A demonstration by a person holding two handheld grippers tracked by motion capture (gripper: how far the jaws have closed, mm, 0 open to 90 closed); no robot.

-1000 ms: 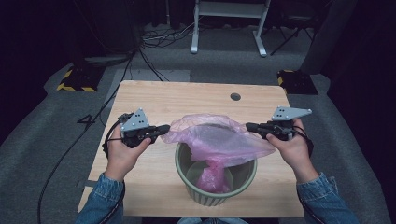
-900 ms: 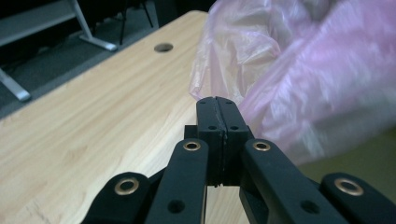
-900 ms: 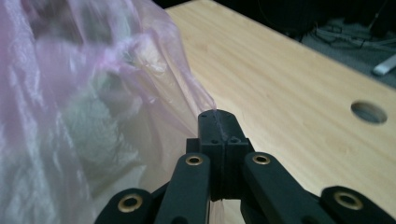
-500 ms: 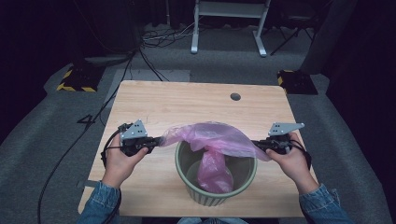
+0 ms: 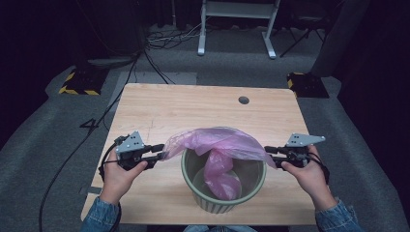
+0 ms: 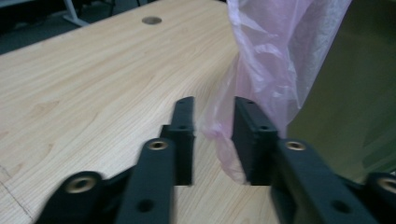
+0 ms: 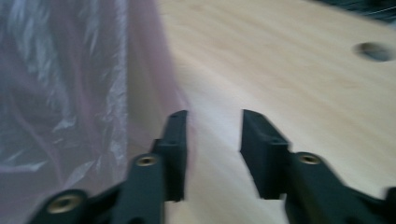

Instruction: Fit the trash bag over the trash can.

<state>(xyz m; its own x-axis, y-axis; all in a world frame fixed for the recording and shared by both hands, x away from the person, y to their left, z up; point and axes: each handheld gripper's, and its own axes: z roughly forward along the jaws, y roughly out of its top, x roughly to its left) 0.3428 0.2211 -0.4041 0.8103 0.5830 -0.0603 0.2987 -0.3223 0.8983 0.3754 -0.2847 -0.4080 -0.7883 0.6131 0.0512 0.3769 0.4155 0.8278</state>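
Two grippers flanked a green bin [image 5: 223, 193] that stood near the front edge of the wooden table [image 5: 193, 108]. A pink bag [image 5: 220, 145] lay draped over the bin's rim, part of it hanging down inside and its edges spread out to both sides.

At the left, the left gripper [image 5: 159, 151] sat just off the bag's left edge. Its jaws had just been opening and stood apart; in the left gripper view [image 6: 214, 135] a fold of the bag [image 6: 261, 70] hung loose in the gap, lying against one jaw with no squeeze on it, and the bin's wall [image 6: 345, 107] rose just beyond.

At the right, the right gripper [image 5: 269, 153] sat at the bag's right edge. Its jaws had also just been opening and stood parted; in the right gripper view [image 7: 213, 140] bare table [image 7: 289, 70] showed between them, and the bag [image 7: 70, 93] lay beside the outer face of one jaw, not gripped.
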